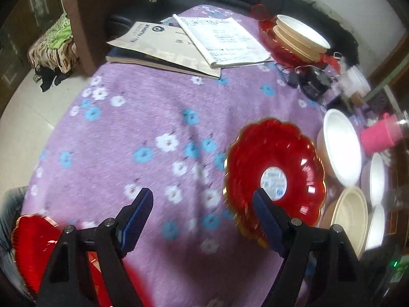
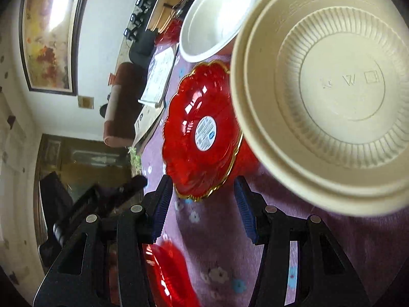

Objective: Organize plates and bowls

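A red scalloped plate [image 1: 274, 168] with a gold rim and a white sticker lies on the purple flowered tablecloth [image 1: 153, 128]. My left gripper [image 1: 202, 199] hangs open above the cloth just left of it, with its right fingertip [image 1: 260, 204] overlapping the plate's near edge. A second red plate [image 1: 33, 245] shows at the lower left. In the right wrist view, my right gripper [image 2: 203, 189] stands open with the near rim of the red plate [image 2: 202, 133] just beyond its tips, pads not pressing. Another red plate [image 2: 168, 273] lies under it. A beige bowl [image 2: 332, 89] looms close on the right.
White bowls [image 1: 342, 151] and a beige bowl [image 1: 350, 217] crowd the table's right side beside a pink cup [image 1: 381, 135]. Stacked beige bowls [image 1: 299, 35] sit on a red plate at the back. Open books [image 1: 179, 43] lie far left. A white bowl [image 2: 219, 12] stands beyond.
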